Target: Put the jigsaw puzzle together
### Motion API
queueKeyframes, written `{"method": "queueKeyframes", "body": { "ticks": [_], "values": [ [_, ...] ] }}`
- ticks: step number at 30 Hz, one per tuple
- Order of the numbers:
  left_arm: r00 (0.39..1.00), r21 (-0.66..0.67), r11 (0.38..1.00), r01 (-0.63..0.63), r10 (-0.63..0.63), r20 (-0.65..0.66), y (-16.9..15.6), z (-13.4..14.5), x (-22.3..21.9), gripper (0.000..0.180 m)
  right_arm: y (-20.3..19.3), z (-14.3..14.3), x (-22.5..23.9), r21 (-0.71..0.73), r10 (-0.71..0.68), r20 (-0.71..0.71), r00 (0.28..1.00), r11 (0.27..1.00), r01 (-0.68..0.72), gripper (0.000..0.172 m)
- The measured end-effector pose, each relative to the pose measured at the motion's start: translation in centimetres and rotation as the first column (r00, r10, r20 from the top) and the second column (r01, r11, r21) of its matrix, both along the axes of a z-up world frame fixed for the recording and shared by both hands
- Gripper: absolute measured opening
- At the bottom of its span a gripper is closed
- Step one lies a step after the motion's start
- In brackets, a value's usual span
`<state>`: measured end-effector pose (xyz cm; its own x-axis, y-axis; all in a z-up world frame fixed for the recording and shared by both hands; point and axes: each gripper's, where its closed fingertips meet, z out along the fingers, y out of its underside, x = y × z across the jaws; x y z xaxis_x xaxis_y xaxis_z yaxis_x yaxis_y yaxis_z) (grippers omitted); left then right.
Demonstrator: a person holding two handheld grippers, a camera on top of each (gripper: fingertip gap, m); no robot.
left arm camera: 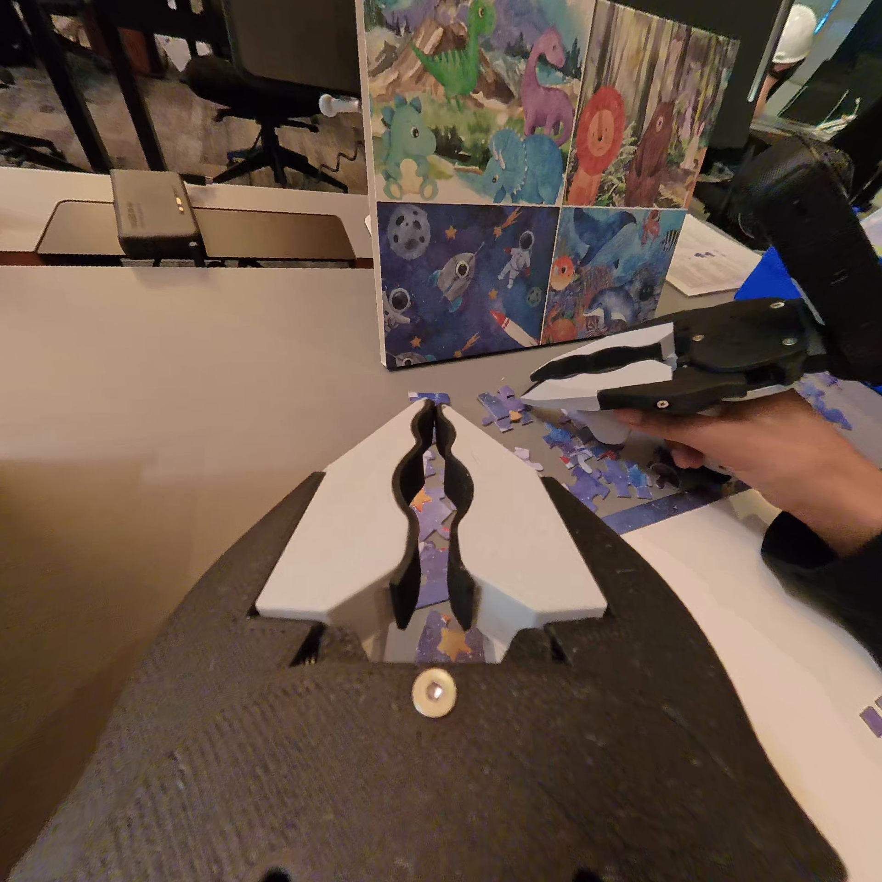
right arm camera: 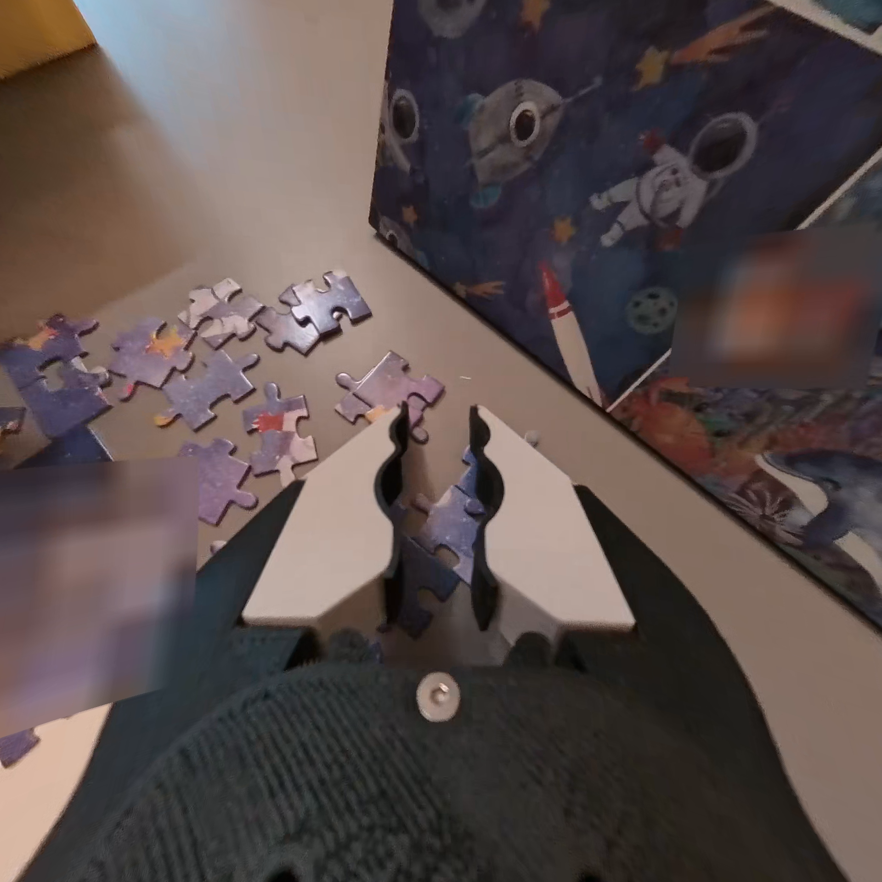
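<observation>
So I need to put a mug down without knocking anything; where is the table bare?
The grey table is bare left of the picture box, out in front of the shut left gripper. It is crowded right of that gripper: loose puzzle pieces spread under the open right gripper, up to the box's foot.

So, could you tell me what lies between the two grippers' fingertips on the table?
In the left wrist view, bare grey table separates the left gripper from the joined purple puzzle pieces under the right gripper.

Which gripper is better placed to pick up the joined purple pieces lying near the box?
Right, probably. The right gripper is open with its tips right at the joined purple pieces; the left gripper is shut and sits farther off.
</observation>
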<state>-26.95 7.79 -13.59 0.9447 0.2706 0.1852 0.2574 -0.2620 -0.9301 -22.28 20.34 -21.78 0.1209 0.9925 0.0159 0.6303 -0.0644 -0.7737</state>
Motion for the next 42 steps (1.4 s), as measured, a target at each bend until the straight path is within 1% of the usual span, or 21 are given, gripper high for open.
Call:
{"method": "queueKeyframes", "body": {
  "ticks": [2, 3, 5, 6, 9, 11, 13, 14, 17, 19, 21, 24, 26, 27, 30, 33, 35, 36, 39, 40, 42],
  "values": [
    [1.0, 0.0, 1.0, 0.003, -0.003, -0.002, 0.0, 0.0, 0.0, 0.0, 0.4, -0.4, 0.2, 0.015, -0.023, 0.032, 0.999, 1.0, 0.023, 0.021],
    [1.0, -0.001, 1.0, 0.001, -0.001, -0.006, 0.0, 0.0, 0.0, 0.0, 0.1, -0.5, 0.2, 0.013, -0.011, 0.041, 0.999, 1.0, 0.011, 0.024],
    [1.0, -0.006, 1.0, -0.004, 0.004, -0.011, 0.0, -0.1, -0.1, 0.0, -0.9, 0.2, -0.2, -0.009, 0.033, 0.01, 0.999, 0.999, -0.033, 0.029],
    [1.0, -0.008, 1.0, -0.007, 0.007, -0.012, 0.0, -0.2, -0.2, 0.0, -1.1, 0.5, -0.4, -0.005, 0.038, 0.003, 0.999, 0.999, -0.038, 0.028],
    [1.0, -0.016, 1.0, -0.011, 0.011, -0.014, 0.0, -0.5, -0.2, 0.0, 0.7, -0.2, 0.2, 0.1, -0.026, 0.091, 0.995, 0.995, 0.017, 0.026],
    [1.0, -0.026, 1.0, -0.01, 0.009, -0.023, 0.1, -0.6, -0.1, 0.0, 1.3, -0.5, 0.3, 0.143, -0.049, 0.103, 0.994, 0.989, 0.034, 0.026],
    [0.999, -0.035, 0.999, -0.011, 0.009, -0.038, 0.2, -0.8, -0.1, 0.0, 0.0, -0.4, -0.2, 0.087, -0.002, 0.079, 0.997, 0.996, -0.005, 0.028],
    [0.999, -0.041, 0.999, -0.011, 0.009, -0.045, 0.2, -0.9, -0.1, 0.0, -0.8, -0.4, -0.4, 0.064, 0.031, 0.074, 0.997, 0.997, -0.036, 0.032],
    [0.998, -0.053, 0.999, -0.012, 0.009, -0.058, 0.2, -1.1, -0.1, 0.0, -2.1, -0.4, -0.5, 0.077, 0.091, 0.088, 0.992, 0.992, -0.097, 0.039],
    [0.998, -0.052, 0.999, -0.014, 0.01, -0.06, 0.2, -1.1, -0.1, 0.0, -1.9, -0.3, -0.3, 0.101, 0.087, 0.092, 0.992, 0.99, -0.096, 0.041],
    [0.998, -0.047, 0.999, -0.011, 0.008, -0.059, 0.2, -1.0, -0.1, 0.0, -2.0, -0.3, -0.3, 0.089, 0.092, 0.084, 0.992, 0.991, -0.099, 0.041],
    [0.998, -0.045, 0.999, -0.004, 0.001, -0.06, 0.3, -0.9, 0.1, 0.0, -3.1, -0.7, -0.3, -0.012, 0.124, 0.072, 0.99, 0.992, -0.123, 0.037],
    [0.998, -0.043, 0.999, -0.002, -0.001, -0.064, 0.3, -0.8, 0.1, 0.0, -3.8, -0.7, -0.2, -0.084, 0.14, 0.061, 0.988, 0.987, -0.135, 0.044],
    [0.998, -0.041, 0.999, -0.002, -0.001, -0.065, 0.3, -0.8, 0.1, 0.0, -3.9, -0.7, -0.1, -0.091, 0.14, 0.061, 0.988, 0.987, -0.134, 0.047],
    [0.998, -0.038, 0.999, 0.0, -0.003, -0.063, 0.3, -0.7, 0.2, 0.0, -4.0, -0.7, 0.0, -0.066, 0.151, 0.072, 0.986, 0.987, -0.146, 0.035],
    [0.998, -0.036, 0.999, -0.002, 0.0, -0.063, 0.2, -0.7, 0.1, 0.0, -4.8, -0.7, 0.2, -0.091, 0.176, 0.074, 0.982, 0.981, -0.17, 0.015],
    [0.998, -0.034, 0.999, -0.002, 0.0, -0.06, 0.2, -0.7, 0.1, 0.0, -4.6, -0.7, 0.7, -0.081, 0.172, 0.087, 0.981, 0.983, -0.165, 0.007],
    [0.998, -0.032, 0.999, -0.002, 0.0, -0.059, 0.2, -0.6, 0.1, 0.0, -4.5, -0.7, 1.0, -0.077, 0.173, 0.098, 0.98, 0.983, -0.165, 0.0],
    [0.998, -0.03, 1.0, 0.0, -0.002, -0.057, 0.2, -0.6, 0.1, 0.0, -4.5, -0.8, 2.1, -0.098, 0.181, 0.128, 0.975, 0.981, -0.169, 0.0],
    [0.998, -0.031, 1.0, 0.001, -0.002, -0.058, 0.2, -0.6, 0.1, 0.0, -4.4, -0.7, 2.1, -0.1, 0.174, 0.12, 0.977, 0.982, -0.163, 0.0],
    [0.998, -0.031, 1.0, 0.002, -0.003, -0.06, 0.2, -0.6, 0.1, 0.0, -4.1, 0.1, 1.4, -0.092, 0.153, 0.056, 0.987, 0.985, -0.148, 0.0]
  ]
}}
